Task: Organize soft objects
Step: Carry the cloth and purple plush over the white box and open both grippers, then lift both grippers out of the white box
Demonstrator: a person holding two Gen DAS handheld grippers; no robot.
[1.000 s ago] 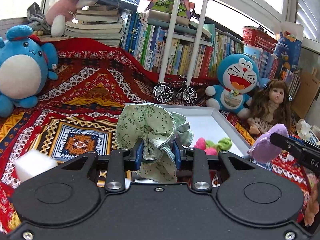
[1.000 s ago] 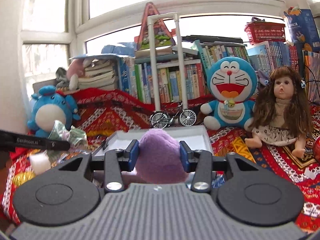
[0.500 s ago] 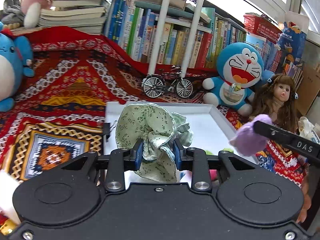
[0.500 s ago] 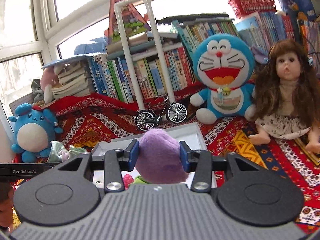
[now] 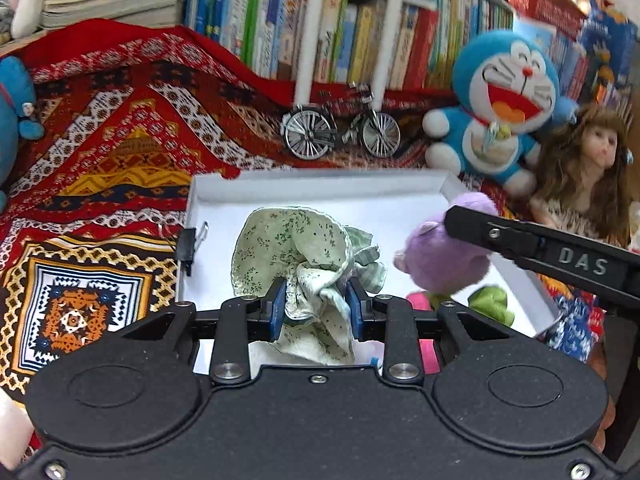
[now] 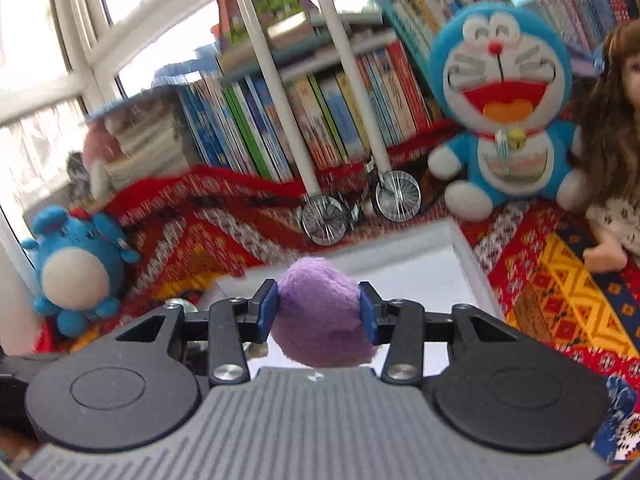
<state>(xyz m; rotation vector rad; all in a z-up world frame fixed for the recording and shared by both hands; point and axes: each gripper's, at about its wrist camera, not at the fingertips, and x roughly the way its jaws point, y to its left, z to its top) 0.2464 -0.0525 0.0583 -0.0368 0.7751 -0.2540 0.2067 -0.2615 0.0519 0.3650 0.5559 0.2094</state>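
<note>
Both hand-held grippers advanced over the white tray (image 5: 320, 188), gripping green cloth (image 5: 296, 256) and purple plush (image 6: 320, 312).

the cloth (image 5: 296, 256) is pale green with a tiny dark green floral print and a striped green-and-white underside. the plush toy (image 6: 320, 312) is lilac purple. both sets of tongs are black with blue pads (image 5: 277, 310). the tray (image 5: 320, 194) is plain white, with pink (image 5: 416, 304) and lime green (image 5: 490, 304) soft pieces in it. the blanket (image 5: 120, 152) is red with white, yellow, orange and dark blue geometric bands and diamonds. the doraemon plush (image 6: 504, 112) is blue and white with a red mouth and yellow bell. the round plush (image 6: 76, 264) is blue with a cream belly. the toy bicycle (image 5: 342, 128) is silver-grey and black. the doll (image 5: 588, 168) has brown hair.
</note>
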